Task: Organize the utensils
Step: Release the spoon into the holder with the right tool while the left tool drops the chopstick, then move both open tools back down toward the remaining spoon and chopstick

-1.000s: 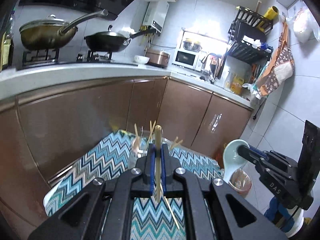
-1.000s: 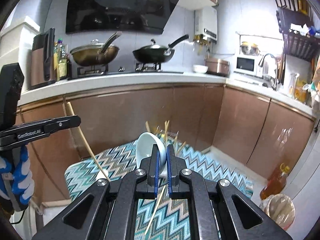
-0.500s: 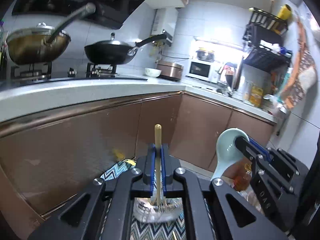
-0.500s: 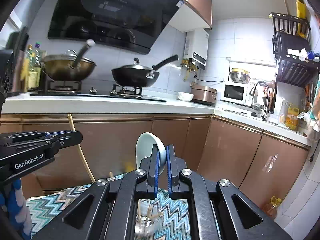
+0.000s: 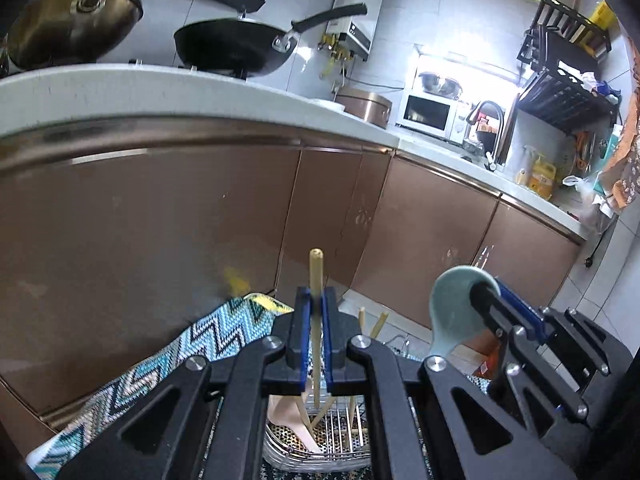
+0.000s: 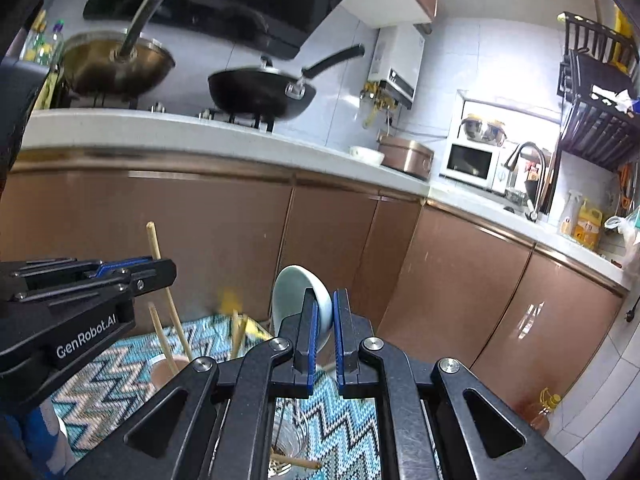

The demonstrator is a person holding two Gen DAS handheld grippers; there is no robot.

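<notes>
Your left gripper (image 5: pixel 316 344) pinches a pale wooden chopstick (image 5: pixel 316 280) that stands upright between its blue pads. Your right gripper (image 6: pixel 324 340) clamps a pale blue ceramic spoon (image 6: pixel 298 292), bowl up, handle hidden behind the fingers. Below your left gripper, a wire drainer basket (image 5: pixel 344 436) holds more chopsticks, partly covered.

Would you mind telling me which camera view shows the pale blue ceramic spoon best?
The left wrist view shows it best: the spoon appears side-on, bowl and part of the handle visible, clamped in the right gripper. In the right wrist view the spoon is seen end-on, and the gripper's fingers hide its lower part and handle.
</notes>
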